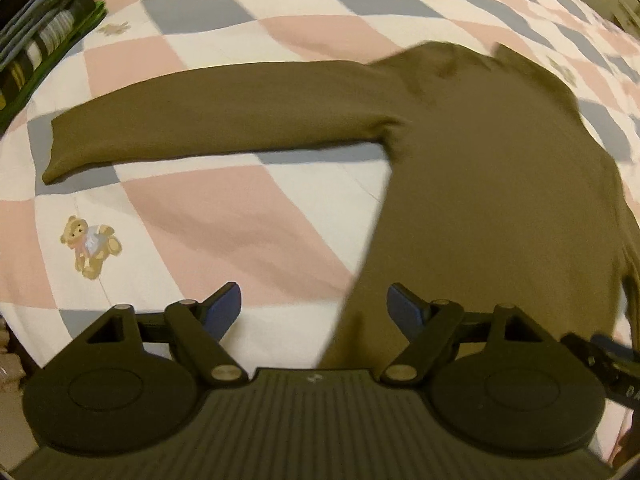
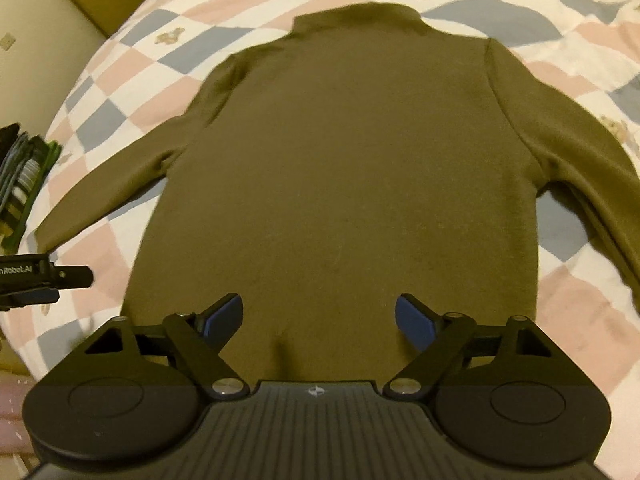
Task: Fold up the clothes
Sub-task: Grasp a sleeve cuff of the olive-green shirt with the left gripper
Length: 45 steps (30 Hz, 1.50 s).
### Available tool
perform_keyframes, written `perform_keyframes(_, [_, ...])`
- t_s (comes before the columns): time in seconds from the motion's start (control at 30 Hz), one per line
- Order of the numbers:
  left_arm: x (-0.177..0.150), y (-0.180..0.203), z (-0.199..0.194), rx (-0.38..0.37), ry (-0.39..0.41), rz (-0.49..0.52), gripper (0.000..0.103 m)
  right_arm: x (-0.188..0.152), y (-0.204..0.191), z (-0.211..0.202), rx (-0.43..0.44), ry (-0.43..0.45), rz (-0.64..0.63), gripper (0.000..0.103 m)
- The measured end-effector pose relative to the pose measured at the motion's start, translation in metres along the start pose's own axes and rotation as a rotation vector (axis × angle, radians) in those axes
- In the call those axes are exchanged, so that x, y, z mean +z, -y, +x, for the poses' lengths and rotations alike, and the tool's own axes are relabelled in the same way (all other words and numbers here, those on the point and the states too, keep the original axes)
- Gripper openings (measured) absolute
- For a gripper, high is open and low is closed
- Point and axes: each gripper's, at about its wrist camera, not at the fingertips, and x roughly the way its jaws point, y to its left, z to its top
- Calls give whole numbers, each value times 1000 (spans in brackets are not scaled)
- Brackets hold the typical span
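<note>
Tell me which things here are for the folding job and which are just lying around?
For the job:
olive green top, spread flat
left gripper, open
right gripper, open

Just lying about:
checkered bedspread, underneath the top
stack of folded clothes at the bed's edge

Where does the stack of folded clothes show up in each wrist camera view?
Left wrist: stack of folded clothes at the upper left corner, on the checkered quilt.
Right wrist: stack at the left edge, mid-height.
Shared landmark: the olive shirt's sleeve cuff points toward it.
</note>
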Motion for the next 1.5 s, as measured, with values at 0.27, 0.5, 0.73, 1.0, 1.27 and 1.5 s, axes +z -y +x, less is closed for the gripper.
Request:
perform_keyframes(0.27, [39, -97, 34, -17, 27, -263, 60, 9, 5, 25, -27, -20, 102, 82])
perform_keyframes(0.5, [48, -222, 60, -55, 96, -661, 60, 21, -8, 46, -55, -29, 160, 84])
perform_keyframes(0.73, [43, -290, 76, -186, 183, -985, 60, 22, -14, 59, -103, -60, 170, 84])
perform_keyframes(1.0, [40, -286, 84, -204, 219, -1041, 48, 12, -2, 46, -148, -14, 221, 84])
perform_keyframes(1.27, [65, -250, 48, -123, 315, -833, 6, -5, 40, 17, -173, 53, 297, 84])
perform_keyframes(1.5, [106, -121, -4, -268, 457, -479, 3, -16, 103, -16, -195, 129, 381, 84])
